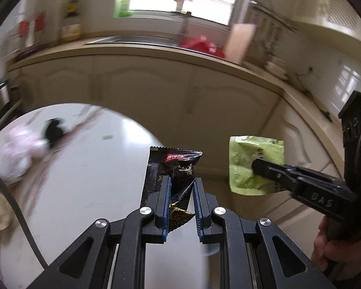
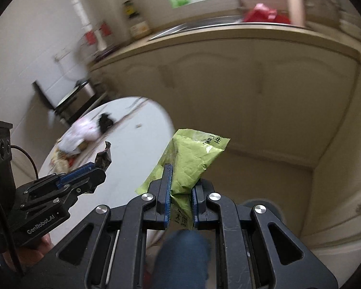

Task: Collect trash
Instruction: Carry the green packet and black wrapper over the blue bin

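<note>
My left gripper [image 1: 181, 180] is shut on a black snack wrapper [image 1: 173, 166] and holds it in the air above the round white table [image 1: 96, 168]. My right gripper [image 2: 180, 173] is shut on a green wrapper [image 2: 192, 159], also held in the air beside the table edge. The right gripper with the green wrapper [image 1: 255, 163] shows at the right of the left wrist view. The left gripper with the black wrapper [image 2: 104, 157] shows at the left of the right wrist view.
A pink-white plastic bag [image 1: 19, 149] and a dark object [image 1: 54, 132] lie on the far side of the table. Beige kitchen cabinets [image 1: 180, 91] with a sink and red items [image 1: 199, 44] stand behind. A person's knee [image 2: 183, 252] is below the right gripper.
</note>
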The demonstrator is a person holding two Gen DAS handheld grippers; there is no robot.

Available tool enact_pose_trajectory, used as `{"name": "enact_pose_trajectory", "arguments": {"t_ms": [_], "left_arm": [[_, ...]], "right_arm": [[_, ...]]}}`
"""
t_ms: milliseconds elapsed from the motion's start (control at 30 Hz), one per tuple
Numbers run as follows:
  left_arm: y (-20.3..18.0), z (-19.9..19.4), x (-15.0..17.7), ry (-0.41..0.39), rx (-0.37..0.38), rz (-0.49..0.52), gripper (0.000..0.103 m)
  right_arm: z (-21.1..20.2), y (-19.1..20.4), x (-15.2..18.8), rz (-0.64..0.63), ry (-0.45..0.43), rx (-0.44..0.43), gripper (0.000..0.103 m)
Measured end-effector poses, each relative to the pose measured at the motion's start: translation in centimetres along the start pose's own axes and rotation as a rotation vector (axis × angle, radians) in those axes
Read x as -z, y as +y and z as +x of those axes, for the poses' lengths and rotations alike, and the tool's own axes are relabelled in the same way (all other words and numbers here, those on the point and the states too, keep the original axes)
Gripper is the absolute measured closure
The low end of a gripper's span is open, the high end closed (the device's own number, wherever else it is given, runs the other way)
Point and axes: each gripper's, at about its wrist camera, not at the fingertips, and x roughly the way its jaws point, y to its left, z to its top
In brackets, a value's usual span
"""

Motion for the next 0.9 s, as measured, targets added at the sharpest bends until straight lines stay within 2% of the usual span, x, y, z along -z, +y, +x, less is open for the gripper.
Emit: {"name": "enact_pose_trajectory", "arguments": {"t_ms": [200,333,467,600,633,767,900], "left_arm": [[-5.5,5.8,-1.4,0.068,0.088,0.063,0.089],[-7.9,10.7,-1.2,0.127,0.113,0.077,0.089],[-8.3,16.6,0.0,0.236,0.114,0.076,0.089],[-7.6,23.1,1.4,0.359,0.094,0.06,0.089],[-7.1,24.6,1.7,0.413,0.093,0.066,0.089],[-5.4,29.5,2.1,0.5,0.086,0.009,0.089],[-4.6,32.6,1.4,0.529,0.083,-0.01,0.087]], "right_arm": [[-1.2,-8.6,1.6,0.13,0.008,0.104,0.09],[-0.8,-13.4,3.3,0.197,0.035,0.156,0.09],[2.2,-17.5,5.7,0.259,0.117,0.176,0.09],[7.1,-21.2,8.7,0.359,0.226,0.153,0.09],[8.1,-21.7,9.2,0.375,0.242,0.15,0.09],[12.6,-23.8,11.5,0.444,0.321,0.14,0.09],[15.4,-25.4,12.9,0.487,0.38,0.134,0.089]]}}
